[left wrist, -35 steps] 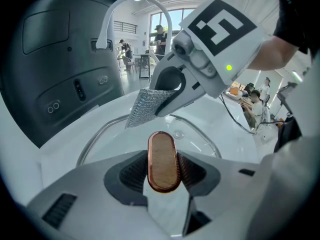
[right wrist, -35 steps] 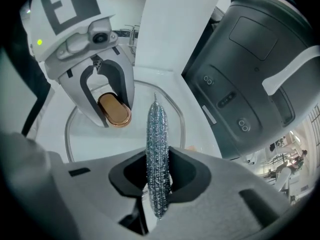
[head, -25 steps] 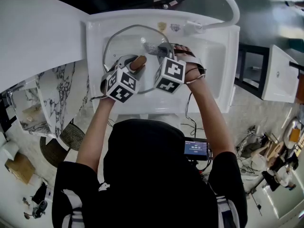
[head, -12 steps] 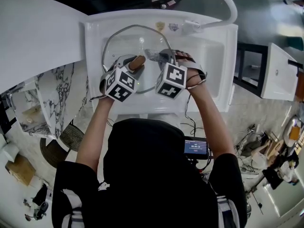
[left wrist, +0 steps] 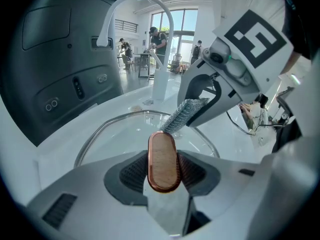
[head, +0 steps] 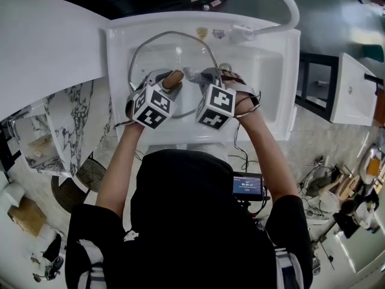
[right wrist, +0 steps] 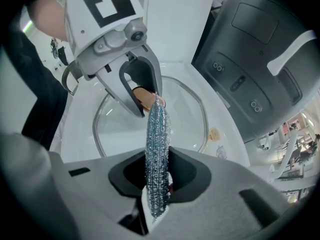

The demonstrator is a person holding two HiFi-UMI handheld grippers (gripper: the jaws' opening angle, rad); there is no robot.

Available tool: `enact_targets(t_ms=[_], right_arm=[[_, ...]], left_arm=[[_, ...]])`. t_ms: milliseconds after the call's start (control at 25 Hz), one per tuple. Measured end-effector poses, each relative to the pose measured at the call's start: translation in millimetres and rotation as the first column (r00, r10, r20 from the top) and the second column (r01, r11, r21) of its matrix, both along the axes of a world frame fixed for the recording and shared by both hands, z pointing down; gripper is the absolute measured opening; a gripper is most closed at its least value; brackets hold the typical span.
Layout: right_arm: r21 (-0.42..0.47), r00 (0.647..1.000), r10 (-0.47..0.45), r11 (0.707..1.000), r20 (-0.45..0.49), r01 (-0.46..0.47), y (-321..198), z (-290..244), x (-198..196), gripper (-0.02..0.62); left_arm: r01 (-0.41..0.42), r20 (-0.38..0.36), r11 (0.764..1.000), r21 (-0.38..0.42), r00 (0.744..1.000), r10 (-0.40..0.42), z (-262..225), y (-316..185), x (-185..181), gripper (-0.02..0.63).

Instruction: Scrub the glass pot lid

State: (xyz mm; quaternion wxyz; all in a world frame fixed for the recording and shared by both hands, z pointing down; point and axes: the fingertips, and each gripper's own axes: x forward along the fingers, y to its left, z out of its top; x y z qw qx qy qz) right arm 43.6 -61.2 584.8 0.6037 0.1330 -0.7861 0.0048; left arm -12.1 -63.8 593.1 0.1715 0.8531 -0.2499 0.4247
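Two grippers meet low over a white sink (head: 271, 71), and the glass pot lid (head: 162, 53) lies flat in the basin beneath them, most of its metal-rimmed disc stretching beyond their tips.

The left gripper (left wrist: 162, 173) is clamped on the lid's handle (left wrist: 163, 161), a brown oval with a coppery edge that stands upright between its dark ribbed pads. The right gripper (right wrist: 157, 176), just beside the left one, pinches a glittery silver scrubber (right wrist: 157, 149), which sticks out edge-on past its jaws.

From the head view both sets of jaws are largely covered by the marker cubes, so only the top of the handle and a grey scrap of scrubber peek out between the two grippers. Each gripper view fills that in. The left gripper view shows the pads pressed against both sides of the handle, with the scrubber slanting down toward the glass just beyond it. The right gripper view shows the scrubber's far end right next to the handle held by the other gripper. That end seems to touch the glass, though neither angle settles it.

Only the left gripper view shows the white faucet (left wrist: 135, 4) arching upright beyond the lid.
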Motion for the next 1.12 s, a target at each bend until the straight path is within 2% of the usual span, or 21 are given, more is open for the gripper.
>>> enact_targets(t_ms=[400,800,1120], right_arm=[[-0.075,1.0,0.026,0.997,0.001,-0.026,18.9,2.3,5.0,0.067],[-0.217,0.998,0.035,0.976,0.044,-0.025,42.0,2.2,-0.4,0.067],[-0.214,0.998,0.039,0.976,0.043,-0.029,27.6,1.8,5.1,0.067]], left_arm=[[0.0,0.001,1.0,-0.002,1.0,0.0,0.3,0.1,0.6,0.17],[0.0,-0.002,1.0,-0.006,1.0,0.0,0.1,-0.1,0.6,0.169],[0.001,-0.003,1.0,-0.006,1.0,-0.001,0.5,-0.1,0.7,0.17]])
